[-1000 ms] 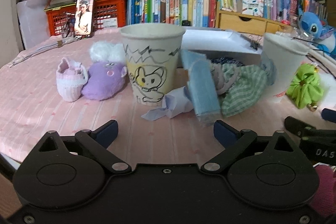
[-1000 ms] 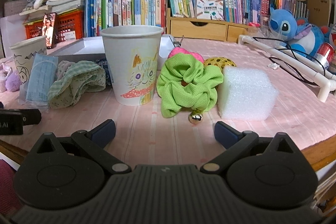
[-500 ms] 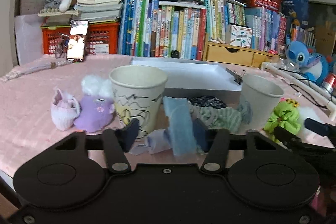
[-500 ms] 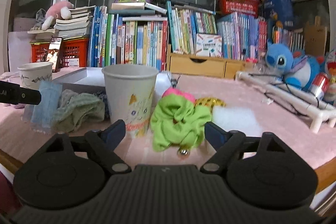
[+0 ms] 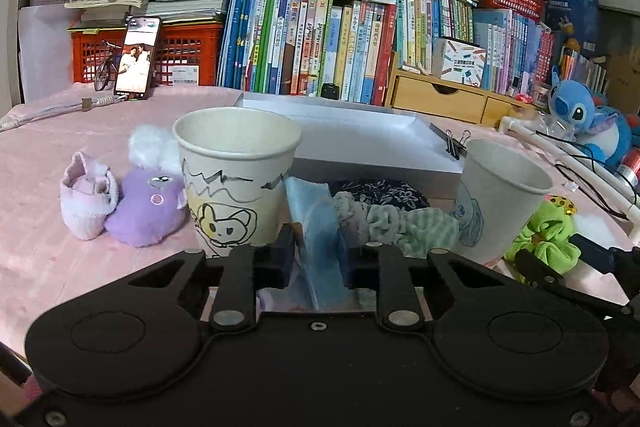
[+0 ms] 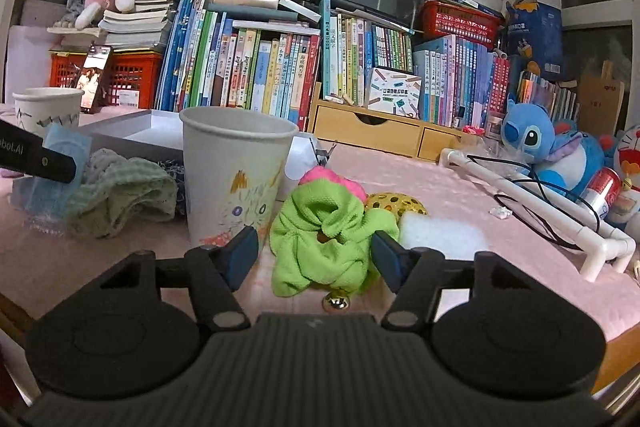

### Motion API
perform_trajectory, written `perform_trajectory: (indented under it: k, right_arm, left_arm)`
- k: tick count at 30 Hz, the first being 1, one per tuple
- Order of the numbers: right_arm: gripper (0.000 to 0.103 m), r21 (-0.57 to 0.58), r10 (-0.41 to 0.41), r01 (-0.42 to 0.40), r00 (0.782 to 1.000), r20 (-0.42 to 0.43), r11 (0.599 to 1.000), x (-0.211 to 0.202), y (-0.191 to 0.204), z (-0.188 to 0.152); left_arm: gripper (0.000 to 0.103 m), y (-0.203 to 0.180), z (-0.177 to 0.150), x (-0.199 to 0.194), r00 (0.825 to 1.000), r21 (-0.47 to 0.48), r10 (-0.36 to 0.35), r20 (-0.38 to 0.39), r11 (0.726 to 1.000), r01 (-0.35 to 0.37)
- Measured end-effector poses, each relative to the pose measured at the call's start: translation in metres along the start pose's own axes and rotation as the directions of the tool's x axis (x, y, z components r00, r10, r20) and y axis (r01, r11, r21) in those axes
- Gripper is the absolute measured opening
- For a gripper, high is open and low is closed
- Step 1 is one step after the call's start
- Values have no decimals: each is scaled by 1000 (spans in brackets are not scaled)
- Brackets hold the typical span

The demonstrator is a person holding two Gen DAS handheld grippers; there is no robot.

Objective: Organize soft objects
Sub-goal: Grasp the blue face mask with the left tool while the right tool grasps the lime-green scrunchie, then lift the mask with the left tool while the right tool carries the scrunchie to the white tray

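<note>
A row of upright colourful books (image 5: 340,39) lines the back, beside a red plastic crate (image 5: 176,55). A lit smartphone (image 5: 137,57) leans against it; a light wooden drawer unit (image 5: 440,99) stands right.

Even indoor light against dark windows, sharp focus, soft shadows, and strong fisheye bending at the edges.

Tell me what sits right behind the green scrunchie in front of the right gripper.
Behind the green scrunchie a pink soft thing pokes up, with a gold sequinned thing and a white foam block beside it. Their lower parts are hidden.
</note>
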State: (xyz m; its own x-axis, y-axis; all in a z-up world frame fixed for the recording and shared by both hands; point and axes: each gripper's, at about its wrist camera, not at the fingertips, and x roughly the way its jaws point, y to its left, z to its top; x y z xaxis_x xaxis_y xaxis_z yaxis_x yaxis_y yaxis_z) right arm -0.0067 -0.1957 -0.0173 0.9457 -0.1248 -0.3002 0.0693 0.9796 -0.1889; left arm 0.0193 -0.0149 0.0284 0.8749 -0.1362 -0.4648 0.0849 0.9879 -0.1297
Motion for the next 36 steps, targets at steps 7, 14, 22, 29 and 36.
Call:
perform_trajectory:
  k: [7,14,22,29,36]
  right_arm:
    - [49,-23,4,-5,1000,-27,1000,6,2,-2]
    - [39,-29,-1,1,1000,-10,1000,1,2,0]
    - [34,-7,-18,18,998,60,1000,-11,-5,13]
    - [34,14,-31,29,992,123,999,-19,-15,29]
    - [34,77,-27,15,989,148,997,-13,-32,44]
  left_arm:
    - [14,-11,2,-7,999,46,-17,31,999,16]
    - [14,-17,7,-19,998,63,-25,65,998,20]
    - [14,-21,18,-28,995,76,-43,94,996,36]
    - [13,-19,31,-30,992,57,-55,112,997,49]
    - [13,-10,54,-22,990,25,-111,89,994,109]
